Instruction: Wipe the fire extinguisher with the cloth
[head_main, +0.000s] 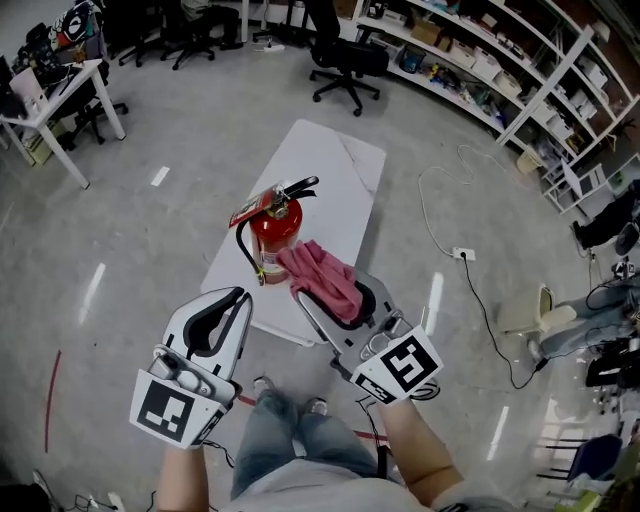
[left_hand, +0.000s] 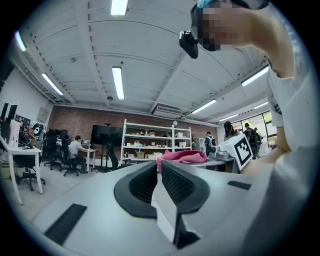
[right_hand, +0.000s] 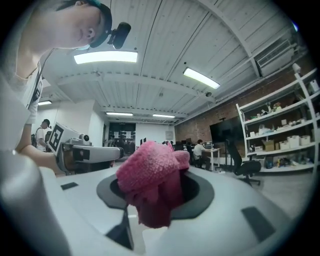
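- Slippage is the first risk: the right gripper (head_main: 335, 300) is clamped on a bunched pink cloth (head_main: 325, 275), and much of the fabric bulges loose above and below the jaws. Drag against the cylinder could pull it out of the grip.
- Tipping comes next. The red fire extinguisher (head_main: 277, 232) stands upright near the close edge of the low white table (head_main: 345, 165), and nothing is steadying it. The left gripper (head_main: 240, 298) hovers off to the side and apart from it, with its jaws pressed nearly together on nothing. A firm sideways wipe could rock the extinguisher or push it off the edge.
- Snagging is likely on the upper parts, where the black hose (head_main: 240, 250) loops down one side and the lever handle (head_main: 296, 187) sticks out on top. A trailing fold could catch on either one and drag the extinguisher along.
- Contact is hard to judge from overhead. The cloth overlaps the extinguisher's near side, but I cannot tell whether it touches. Neither gripper view shows the extinguisher at all, so the jaw tips rather than the fabric might strike the metal.
- Coverage could fall short — the far side faces away from the person, and with no second hold on the body to turn it, that side would probably go unwiped.
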